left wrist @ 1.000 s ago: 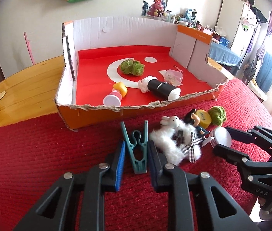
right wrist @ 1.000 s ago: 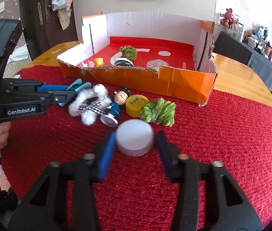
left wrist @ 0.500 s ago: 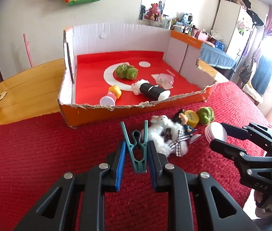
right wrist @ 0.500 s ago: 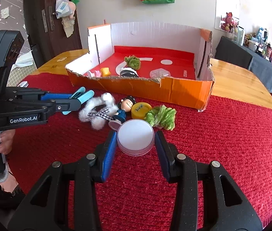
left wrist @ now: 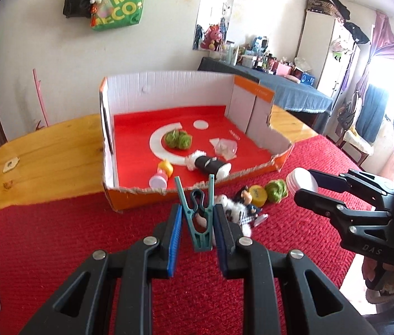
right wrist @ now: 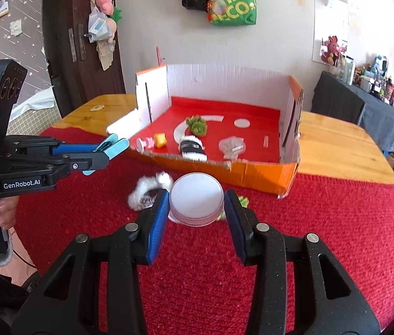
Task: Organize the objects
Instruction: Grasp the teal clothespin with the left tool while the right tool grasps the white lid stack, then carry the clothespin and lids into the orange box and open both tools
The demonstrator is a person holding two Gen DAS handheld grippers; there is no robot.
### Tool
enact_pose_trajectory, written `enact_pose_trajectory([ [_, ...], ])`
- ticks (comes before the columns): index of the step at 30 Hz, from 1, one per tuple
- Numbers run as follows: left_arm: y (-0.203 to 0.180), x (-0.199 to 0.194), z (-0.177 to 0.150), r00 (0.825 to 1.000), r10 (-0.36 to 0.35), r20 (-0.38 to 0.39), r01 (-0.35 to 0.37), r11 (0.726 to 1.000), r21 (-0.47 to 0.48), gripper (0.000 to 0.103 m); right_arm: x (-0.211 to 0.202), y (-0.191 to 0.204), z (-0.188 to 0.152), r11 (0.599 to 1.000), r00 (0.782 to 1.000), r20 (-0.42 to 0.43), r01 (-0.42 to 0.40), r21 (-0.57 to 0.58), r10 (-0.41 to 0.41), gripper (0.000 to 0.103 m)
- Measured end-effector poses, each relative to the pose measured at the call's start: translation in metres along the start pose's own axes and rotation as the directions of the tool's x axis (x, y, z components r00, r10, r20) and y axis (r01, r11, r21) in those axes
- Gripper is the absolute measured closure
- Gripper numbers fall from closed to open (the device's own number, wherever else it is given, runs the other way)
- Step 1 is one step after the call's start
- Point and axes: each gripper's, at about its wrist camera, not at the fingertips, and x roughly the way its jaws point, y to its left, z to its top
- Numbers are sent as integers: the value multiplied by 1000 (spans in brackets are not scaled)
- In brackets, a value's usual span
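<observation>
My left gripper is clamped on the teal clothes peg, pads pressing its two flat legs low down, the forked tips pointing up and forward. I judge the peg light, stiff plastic with a spring: hold it across the legs below the spring, where the faces are flat; a grip nearer the tips would likely slip or twist

My right gripper is closed on the white round jar, one pad on each side of its wall, lid facing the camera. I judge it light and rigid, with a smooth curved wall that can roll between flat pads, so the hold belongs across the full diameter, as it appears to be now. Both items are off the red cloth surface, short of the cardboard box

View differences:
- The left wrist view shows the items not yet boxed on the surface near the box front: the white fluffy toy, the small figurine, the yellow cap and the green pompom. It also shows the jar edge-on in the right gripper
- The right wrist view hides most of these behind the jar; only part of the fluffy toy and a sliver of green show. It gives a side look at the left gripper, with the peg tips projecting past its fingers, and the box's torn front edge
</observation>
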Motion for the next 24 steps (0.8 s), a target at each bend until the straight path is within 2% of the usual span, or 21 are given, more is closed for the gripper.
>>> enact_pose_trajectory([
  [10, 2, -2, 35, 1000, 4, 18, -5, 998, 70, 80, 12, -14, 39, 1000, 1000, 10, -24, -9, 24, 64],
  [17, 12, 28, 65, 999, 24, -29, -21, 995, 94, 80, 42, -26, 74, 999, 1000, -24, -15, -51, 13, 64],
  [24, 26, 66, 84, 993, 34, -110, -22, 994, 103, 80, 78, -40, 99, 998, 994, -103, -24, -60, 18, 64],
])
